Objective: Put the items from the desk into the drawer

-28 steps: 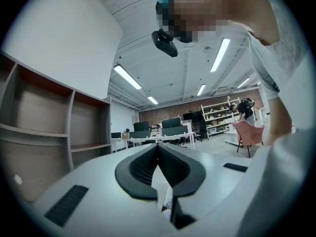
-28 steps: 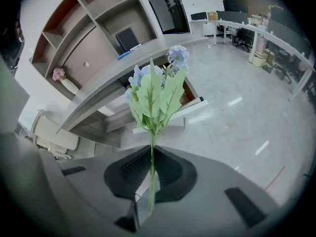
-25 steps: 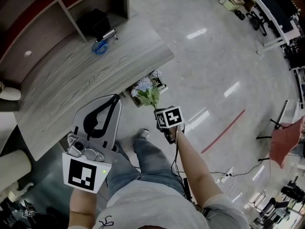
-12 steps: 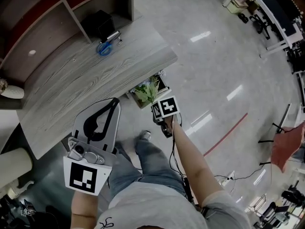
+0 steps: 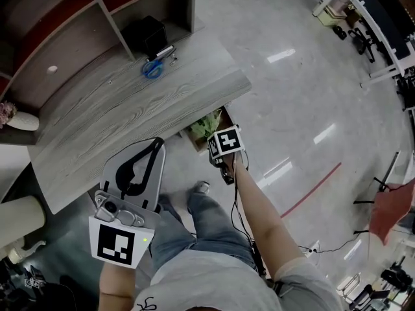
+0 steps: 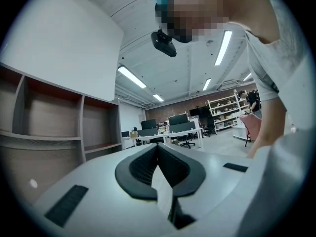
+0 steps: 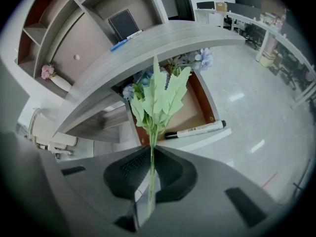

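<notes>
Nearest, at the person's left side, the left tool (image 5: 154, 146) has its jaws pressed together with nothing between them (image 6: 158, 148); it hangs below the table's near edge, pointing up into the room. The right tool (image 5: 218, 151) is held out on a straight arm just in front of the table's edge; its jaws are clamped on the thin green stem of a flower sprig (image 7: 158, 95), which stands up from the tool (image 7: 150, 154). The sprig's leaves (image 5: 204, 125) and pale blue blossoms hang over the open drawer (image 7: 200, 107) under the table, and I cannot tell whether they touch it. A marker (image 7: 195, 130) lies across the drawer's near end. Beyond, on the grey wood-grain table (image 5: 123, 112), a blue item (image 5: 152, 69) lies beside a pen (image 5: 165, 50), with a black box (image 5: 146, 34) just behind them against the shelf unit (image 5: 78, 5); at the table's far left end a vase (image 5: 23, 120) lies tilted, pink flowers at its mouth.
</notes>
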`<state>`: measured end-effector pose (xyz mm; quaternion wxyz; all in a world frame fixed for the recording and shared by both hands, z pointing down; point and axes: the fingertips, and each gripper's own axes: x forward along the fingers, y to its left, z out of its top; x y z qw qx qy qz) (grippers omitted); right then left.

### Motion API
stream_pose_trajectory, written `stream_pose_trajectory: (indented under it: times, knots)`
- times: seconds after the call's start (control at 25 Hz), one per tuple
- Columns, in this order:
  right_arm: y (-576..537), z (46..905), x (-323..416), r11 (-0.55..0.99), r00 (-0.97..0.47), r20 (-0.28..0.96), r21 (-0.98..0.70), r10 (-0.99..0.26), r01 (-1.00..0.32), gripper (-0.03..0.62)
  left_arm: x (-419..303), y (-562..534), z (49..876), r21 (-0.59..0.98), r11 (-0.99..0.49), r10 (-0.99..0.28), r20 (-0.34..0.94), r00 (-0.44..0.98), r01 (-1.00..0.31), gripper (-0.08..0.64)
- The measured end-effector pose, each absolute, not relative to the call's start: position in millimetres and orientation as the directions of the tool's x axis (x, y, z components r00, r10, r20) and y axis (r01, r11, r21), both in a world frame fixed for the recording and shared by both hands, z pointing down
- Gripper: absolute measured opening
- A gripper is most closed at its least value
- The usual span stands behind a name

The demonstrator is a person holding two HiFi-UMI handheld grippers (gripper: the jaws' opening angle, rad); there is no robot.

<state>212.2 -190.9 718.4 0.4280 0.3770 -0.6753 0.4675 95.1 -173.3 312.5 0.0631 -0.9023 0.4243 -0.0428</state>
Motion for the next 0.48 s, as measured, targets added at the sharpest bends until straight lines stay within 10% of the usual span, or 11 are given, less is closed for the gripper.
stream_pose_trajectory:
  times: [0.48]
  knots:
    - [-207.5,724.0,184.9,0.351,-0.408,0.898,-0.333,-0.164,-0.875,0.084,79.7,-190.2,316.1,-0.152,-0.609,-0.79,0.032,0.612,-0.778,0.01]
